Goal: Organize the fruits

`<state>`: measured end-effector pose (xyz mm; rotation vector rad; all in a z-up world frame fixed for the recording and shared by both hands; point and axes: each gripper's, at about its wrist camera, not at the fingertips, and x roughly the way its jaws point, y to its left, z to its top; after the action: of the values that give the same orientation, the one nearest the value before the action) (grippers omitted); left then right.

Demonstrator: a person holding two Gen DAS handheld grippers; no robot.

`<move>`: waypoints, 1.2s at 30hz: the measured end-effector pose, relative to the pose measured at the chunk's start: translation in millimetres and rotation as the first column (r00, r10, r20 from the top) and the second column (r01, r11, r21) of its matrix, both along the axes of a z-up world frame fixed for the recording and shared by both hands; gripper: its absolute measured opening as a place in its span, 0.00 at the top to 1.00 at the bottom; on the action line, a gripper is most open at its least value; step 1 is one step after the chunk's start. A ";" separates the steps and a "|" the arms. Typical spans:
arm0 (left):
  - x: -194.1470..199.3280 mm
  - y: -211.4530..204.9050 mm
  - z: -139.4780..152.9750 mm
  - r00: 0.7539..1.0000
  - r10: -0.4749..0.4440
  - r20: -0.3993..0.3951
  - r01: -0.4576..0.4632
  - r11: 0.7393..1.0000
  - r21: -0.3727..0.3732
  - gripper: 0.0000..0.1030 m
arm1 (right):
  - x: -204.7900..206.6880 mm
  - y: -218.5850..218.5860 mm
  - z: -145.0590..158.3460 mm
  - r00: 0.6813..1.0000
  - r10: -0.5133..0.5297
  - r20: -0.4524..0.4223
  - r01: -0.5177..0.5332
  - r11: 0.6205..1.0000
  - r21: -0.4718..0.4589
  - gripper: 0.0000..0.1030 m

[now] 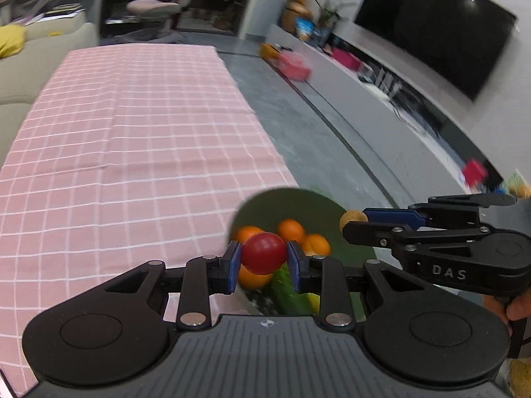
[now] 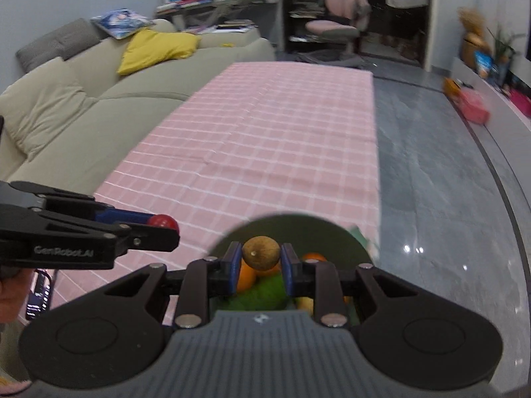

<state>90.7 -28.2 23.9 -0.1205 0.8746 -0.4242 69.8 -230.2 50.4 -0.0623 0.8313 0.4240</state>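
My left gripper [image 1: 264,253] is shut on a red tomato-like fruit [image 1: 264,252] and holds it above a dark green bowl [image 1: 292,200] at the near right edge of the pink checked table. The bowl holds several oranges [image 1: 291,230], something green [image 1: 285,293] and something yellow. My right gripper [image 2: 260,253] is shut on a small brown round fruit [image 2: 260,252], also above the bowl [image 2: 288,224]. Each gripper shows in the other's view: the right one [image 1: 353,220] with the brown fruit at right, the left one [image 2: 162,222] with the red fruit at left.
The pink checked tablecloth [image 2: 265,139] stretches away from me. A beige sofa [image 2: 66,116] with a yellow cushion runs along its left side. Grey floor [image 2: 431,172] lies to the right, with a TV bench and clutter [image 1: 365,66] beyond.
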 end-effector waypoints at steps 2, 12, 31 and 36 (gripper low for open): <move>1.4 -12.1 -5.2 1.000 -0.027 -0.012 0.027 1.000 0.011 0.68 | -4.3 -7.7 -6.8 1.000 -0.018 -0.009 0.018 1.000 -0.014 0.79; 23.3 -59.7 -38.1 0.992 -0.105 -0.077 0.110 0.992 0.069 0.68 | -2.9 -20.1 -42.3 0.999 -0.018 -0.036 0.013 0.992 -0.123 0.79; 50.1 -84.1 -77.9 0.980 -0.147 -0.137 0.166 0.977 0.136 0.68 | 24.4 -10.6 -88.1 0.993 0.032 -0.110 -0.057 0.970 -0.238 0.79; 50.3 -83.7 -77.7 0.979 -0.146 -0.139 0.164 0.978 0.131 0.65 | 26.4 -10.5 -89.1 0.993 0.028 -0.117 -0.056 0.968 -0.243 0.79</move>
<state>140.9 -111.9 -53.8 0.0527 1.0425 -0.5031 96.2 -240.7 -38.8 -0.2888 0.9933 0.3643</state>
